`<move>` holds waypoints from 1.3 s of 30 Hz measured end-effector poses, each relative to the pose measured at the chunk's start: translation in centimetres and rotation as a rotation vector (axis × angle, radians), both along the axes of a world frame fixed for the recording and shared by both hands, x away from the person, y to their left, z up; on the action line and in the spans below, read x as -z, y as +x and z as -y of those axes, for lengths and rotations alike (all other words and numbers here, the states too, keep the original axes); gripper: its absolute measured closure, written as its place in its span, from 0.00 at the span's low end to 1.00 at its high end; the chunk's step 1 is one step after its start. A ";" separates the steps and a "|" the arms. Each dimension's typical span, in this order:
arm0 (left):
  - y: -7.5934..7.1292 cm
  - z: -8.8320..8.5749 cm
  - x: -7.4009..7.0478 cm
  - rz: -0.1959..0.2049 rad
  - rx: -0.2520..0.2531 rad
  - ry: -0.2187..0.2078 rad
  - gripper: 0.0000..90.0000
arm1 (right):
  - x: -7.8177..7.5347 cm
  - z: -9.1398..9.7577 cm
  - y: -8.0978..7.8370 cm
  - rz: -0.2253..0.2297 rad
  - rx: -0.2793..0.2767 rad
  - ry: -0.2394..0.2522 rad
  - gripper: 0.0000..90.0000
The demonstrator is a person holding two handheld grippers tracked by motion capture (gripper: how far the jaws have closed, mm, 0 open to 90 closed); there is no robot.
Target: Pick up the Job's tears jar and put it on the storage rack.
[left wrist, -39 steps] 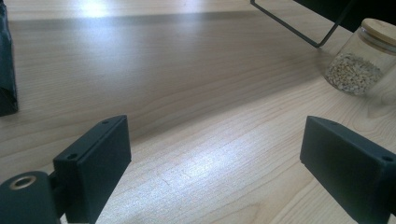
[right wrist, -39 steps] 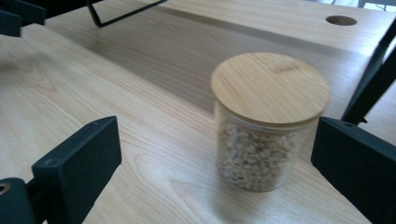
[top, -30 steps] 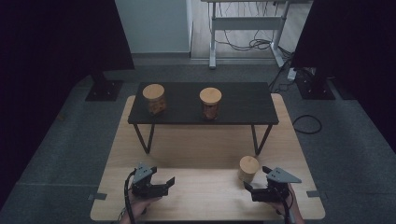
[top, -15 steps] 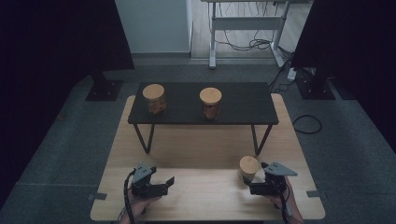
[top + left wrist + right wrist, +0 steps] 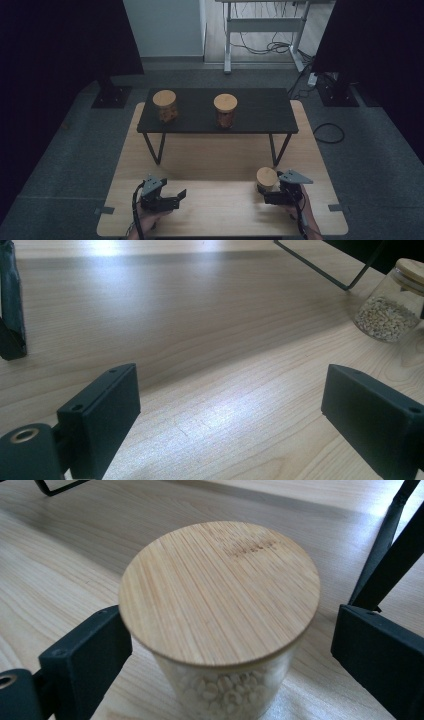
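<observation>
My right gripper (image 5: 272,192) has closed in on the grain jar (image 5: 266,179) over the last second: a second ago it sat off to the jar's right, and now its jaws stand apart on either side of the glass, the bamboo lid (image 5: 220,592) between them in the right gripper view. Neither jaw presses the glass yet that I can see; there is a gap at the right, and the left jaw sits close under the lid's edge. I judge the next thing is to squeeze and lift, likely toward the low black table (image 5: 260,117) at the far side, where two more jars with bamboo lids (image 5: 165,105) (image 5: 225,110) already stand.

My left gripper (image 5: 165,196) has not moved, resting on the near left of the wooden board (image 5: 210,160), jaws wide apart and empty. Its view catches the grain jar (image 5: 392,307) off at the right.

Hard to read: whether the left jaw touches the jar, since the lid overhangs it; the jar's base is cut off below; the far jars' contents are only brownish blurs from above.
</observation>
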State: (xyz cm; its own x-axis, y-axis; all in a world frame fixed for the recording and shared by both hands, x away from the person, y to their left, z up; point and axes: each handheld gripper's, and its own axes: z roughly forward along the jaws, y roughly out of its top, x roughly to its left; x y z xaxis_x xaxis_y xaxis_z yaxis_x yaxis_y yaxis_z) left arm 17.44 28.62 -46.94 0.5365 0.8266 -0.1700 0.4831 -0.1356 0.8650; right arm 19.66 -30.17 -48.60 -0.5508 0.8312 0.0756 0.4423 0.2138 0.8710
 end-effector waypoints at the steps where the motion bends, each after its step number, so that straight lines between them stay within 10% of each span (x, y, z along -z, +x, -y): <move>1: 0.0 0.0 0.0 0.000 0.000 0.001 0.09 | 0.0 -0.1 0.1 -0.001 0.000 -0.002 0.03; 39: 0.0 -0.1 0.0 0.000 -0.005 0.003 0.09 | 0.3 -3.6 1.4 -0.050 0.069 -0.072 0.26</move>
